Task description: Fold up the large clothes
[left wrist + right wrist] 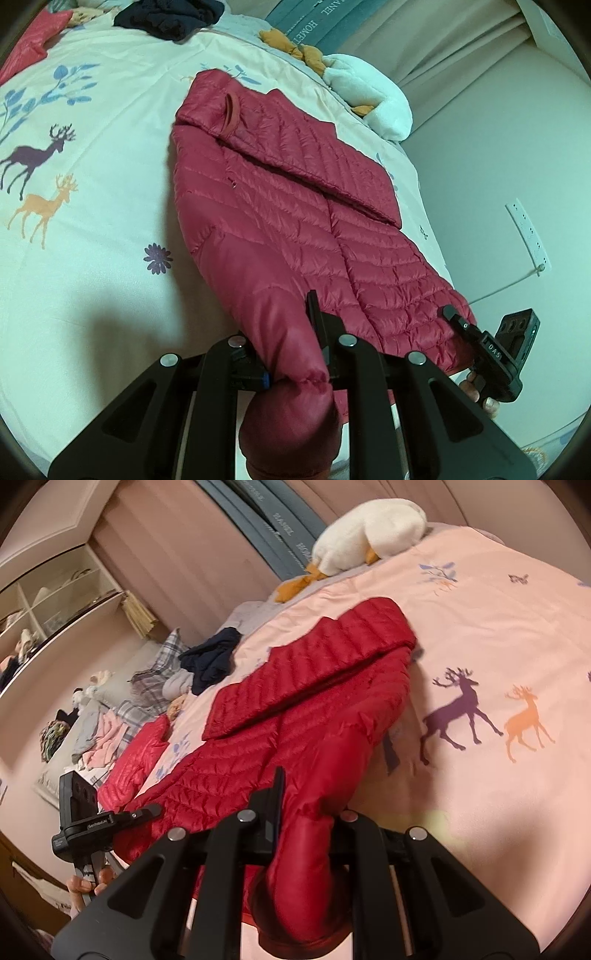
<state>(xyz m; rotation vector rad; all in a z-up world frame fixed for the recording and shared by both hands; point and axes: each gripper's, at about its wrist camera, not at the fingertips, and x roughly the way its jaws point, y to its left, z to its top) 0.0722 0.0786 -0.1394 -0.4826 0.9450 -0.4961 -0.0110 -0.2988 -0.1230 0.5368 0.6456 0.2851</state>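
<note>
A red quilted puffer jacket (280,206) lies lengthwise on the deer-print bed cover (92,221), with one sleeve folded across its chest. My left gripper (284,332) is shut on the jacket's near sleeve, whose cuff hangs toward the camera and hides one finger. At the lower right of that view, my right gripper (452,314) pinches the hem corner, with a hand (480,391) behind it. In the right wrist view the jacket (314,701) runs away from my right gripper (310,797), which is shut on a smooth red fold. My left gripper (155,808) grips the jacket's edge at the left.
A white plush goose (369,96) lies at the bed's far edge. A navy garment (170,16) and another red garment (26,40) lie beyond the jacket. A power strip (528,236) sits past the bed's right edge. Shelves (55,598) and piled clothes (110,731) are at the left.
</note>
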